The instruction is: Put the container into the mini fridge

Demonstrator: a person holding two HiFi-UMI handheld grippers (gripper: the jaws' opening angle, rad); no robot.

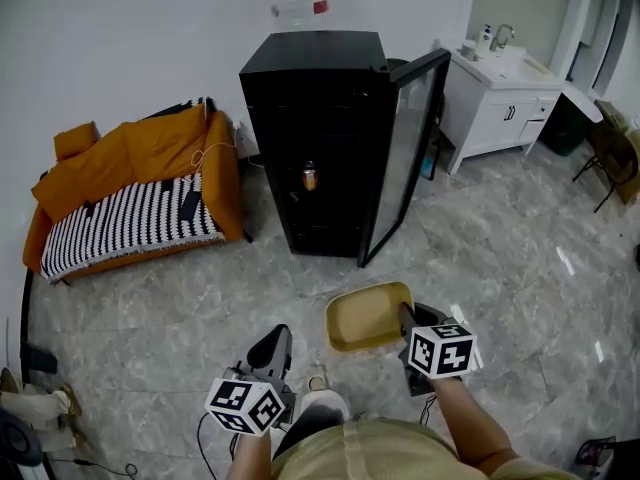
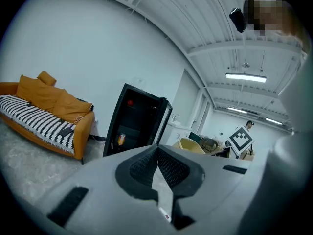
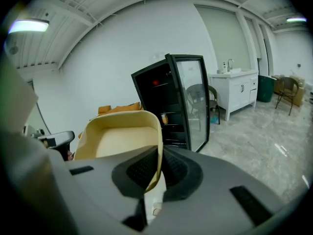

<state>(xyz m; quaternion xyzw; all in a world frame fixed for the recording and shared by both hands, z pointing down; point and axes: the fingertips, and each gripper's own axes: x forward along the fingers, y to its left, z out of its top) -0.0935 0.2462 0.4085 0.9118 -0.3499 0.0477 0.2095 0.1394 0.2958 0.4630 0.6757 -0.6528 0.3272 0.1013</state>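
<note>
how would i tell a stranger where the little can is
Find the tall black mini fridge against the white wall, its glass door swung open. The can stands on a middle shelf, the only orange thing in the dark interior.

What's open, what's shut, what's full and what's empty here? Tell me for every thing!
mini fridge: door swung wide open.
can: standing upright on a fridge shelf.
container: empty, held off the floor by its rim.
right gripper: jaws closed on the container's rim.
left gripper: jaws together, holding nothing.
</note>
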